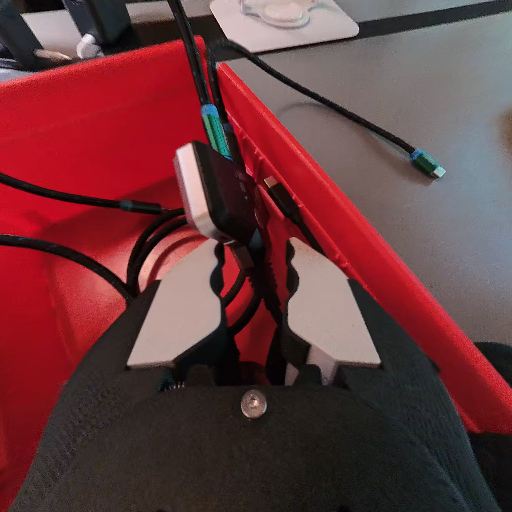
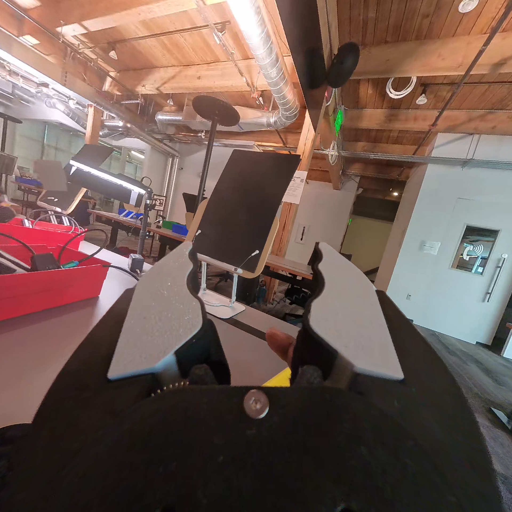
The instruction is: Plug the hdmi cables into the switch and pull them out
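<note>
Black on its face and silver-grey along its edge, the switch (image 1: 219,194) is seen just ahead of the left gripper (image 1: 252,245), tilted inside the red bin (image 1: 91,133). Its long axis runs away from the jaws, slanting up and slightly left, and its dark face is turned toward the bin's right wall. Two green-shelled HDMI plugs (image 1: 217,130) with blue collars are seated in its far end, their black braided cables (image 1: 191,55) rising over the bin's back rim. At its near end a dark plug (image 1: 243,256) is set between the fingertips, its cable trailing back between the jaws; these stand moderately apart, and whether a finger touches it cannot be told. A loose black connector (image 1: 279,194) lies against the wall right of the switch. Beyond the right finger, outside the bin, a further green-tipped cable end (image 1: 428,166) rests on the grey table (image 1: 415,97).

The right gripper (image 2: 253,248) is held wide and empty above the table, aimed at a dark tablet on a stand (image 2: 243,210).
</note>
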`<action>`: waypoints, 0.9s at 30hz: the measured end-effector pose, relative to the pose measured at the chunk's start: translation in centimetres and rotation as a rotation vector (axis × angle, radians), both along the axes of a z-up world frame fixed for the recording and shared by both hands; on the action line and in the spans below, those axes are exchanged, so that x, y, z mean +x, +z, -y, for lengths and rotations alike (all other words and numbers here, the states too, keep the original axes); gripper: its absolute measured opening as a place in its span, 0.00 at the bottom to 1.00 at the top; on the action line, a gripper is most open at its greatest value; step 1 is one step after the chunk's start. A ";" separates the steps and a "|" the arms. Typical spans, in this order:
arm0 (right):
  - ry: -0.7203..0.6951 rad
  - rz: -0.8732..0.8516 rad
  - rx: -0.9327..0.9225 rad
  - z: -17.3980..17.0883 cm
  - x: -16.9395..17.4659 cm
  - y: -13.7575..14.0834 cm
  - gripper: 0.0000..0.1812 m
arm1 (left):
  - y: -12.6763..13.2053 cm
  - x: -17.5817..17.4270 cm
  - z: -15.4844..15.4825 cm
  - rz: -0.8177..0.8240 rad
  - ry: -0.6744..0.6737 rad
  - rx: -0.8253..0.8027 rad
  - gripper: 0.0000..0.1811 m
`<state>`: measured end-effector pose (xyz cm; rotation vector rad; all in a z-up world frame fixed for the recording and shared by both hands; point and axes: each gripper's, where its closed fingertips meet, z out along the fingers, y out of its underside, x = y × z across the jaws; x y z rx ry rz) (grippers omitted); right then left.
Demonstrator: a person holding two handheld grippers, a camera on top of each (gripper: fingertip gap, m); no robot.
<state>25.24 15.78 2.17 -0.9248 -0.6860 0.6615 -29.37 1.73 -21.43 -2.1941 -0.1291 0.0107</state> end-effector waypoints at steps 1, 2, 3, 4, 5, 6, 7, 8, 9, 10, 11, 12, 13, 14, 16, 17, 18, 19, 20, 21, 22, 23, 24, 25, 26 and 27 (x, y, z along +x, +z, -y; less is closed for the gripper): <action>-0.004 0.006 -0.001 -0.1 0.0 -0.1 0.43 | -0.4 -0.1 -0.1 -0.006 0.004 -0.016 0.18; -0.006 0.016 -0.001 -0.1 -0.1 -0.2 0.43 | -0.4 -0.2 -0.1 -0.010 0.005 -0.018 0.16; -0.007 0.029 -0.001 -0.1 -0.3 -0.4 0.43 | -0.2 -0.1 -0.1 -0.004 0.000 -0.006 0.16; -0.008 0.044 0.001 -0.2 -0.5 -0.6 0.42 | 0.1 0.0 -0.1 0.004 -0.007 0.017 0.15; -0.010 0.057 0.003 -0.2 -0.7 -0.7 0.42 | 0.7 0.1 -0.2 0.016 -0.014 0.057 0.15; -0.014 0.067 0.006 -0.2 -0.9 -0.8 0.42 | 1.6 0.2 -0.3 0.028 -0.022 0.110 0.14; -0.018 0.074 0.010 -0.3 -1.1 -0.8 0.42 | 2.6 0.2 -0.4 0.033 -0.028 0.166 0.14; -0.020 0.082 0.013 -0.3 -1.3 -0.9 0.42 | 3.6 0.2 -0.4 0.021 -0.031 0.220 0.14; -0.021 0.094 0.016 -0.3 -1.5 -1.0 0.42 | 4.6 0.1 -0.3 0.006 -0.025 0.267 0.14; -0.025 0.108 0.021 -0.3 -1.8 -1.1 0.42 | 5.6 0.1 -0.3 -0.011 -0.019 0.315 0.14; -0.033 0.122 0.029 -0.3 -1.9 -1.2 0.42 | 6.7 0.2 -0.2 -0.031 -0.020 0.371 0.14; -0.042 0.137 0.039 -0.3 -2.1 -1.3 0.42 | 7.9 0.4 -0.1 -0.041 -0.023 0.429 0.14; -0.053 0.151 0.051 -0.2 -2.1 -1.3 0.42 | 9.0 0.7 0.1 -0.046 -0.033 0.488 0.14; -0.062 0.162 0.064 -0.1 -2.1 -1.3 0.42 | 10.1 1.0 0.3 -0.056 -0.047 0.545 0.13; -0.078 0.172 0.093 0.1 -2.0 -1.2 0.42 | 12.0 1.7 0.7 -0.073 -0.070 0.643 0.13; -0.086 0.167 0.106 0.3 -1.8 -1.0 0.41 | 12.8 2.0 0.9 -0.083 -0.077 0.684 0.13; -0.090 0.156 0.117 0.5 -1.5 -0.7 0.41 | 13.4 2.1 1.1 -0.094 -0.077 0.720 0.13; -0.091 0.141 0.126 0.6 -1.3 -0.4 0.40 | 14.0 2.1 1.3 -0.104 -0.073 0.753 0.13; -0.091 0.123 0.131 0.8 -1.0 -0.2 0.40 | 14.6 2.2 1.5 -0.112 -0.071 0.790 0.13; -0.092 0.104 0.134 0.9 -0.7 0.1 0.40 | 15.2 2.2 1.8 -0.116 -0.073 0.831 0.13; -0.093 0.086 0.136 1.0 -0.4 0.3 0.39 | 15.8 2.3 2.1 -0.118 -0.079 0.875 0.13; -0.097 0.070 0.138 1.0 -0.1 0.5 0.39 | 16.4 2.5 2.5 -0.122 -0.092 0.919 0.13; -0.103 0.058 0.140 1.0 0.2 0.7 0.38 | 17.0 2.7 2.8 -0.129 -0.110 0.960 0.13; -0.109 0.051 0.142 1.0 0.4 0.8 0.38 | 17.6 3.0 3.1 -0.135 -0.128 0.996 0.13; -0.115 0.048 0.143 1.0 0.5 0.8 0.38 | 18.2 3.2 3.4 -0.141 -0.145 1.030 0.13; -0.120 0.051 0.141 1.0 0.6 0.8 0.38 | 18.7 3.4 3.6 -0.147 -0.160 1.057 0.13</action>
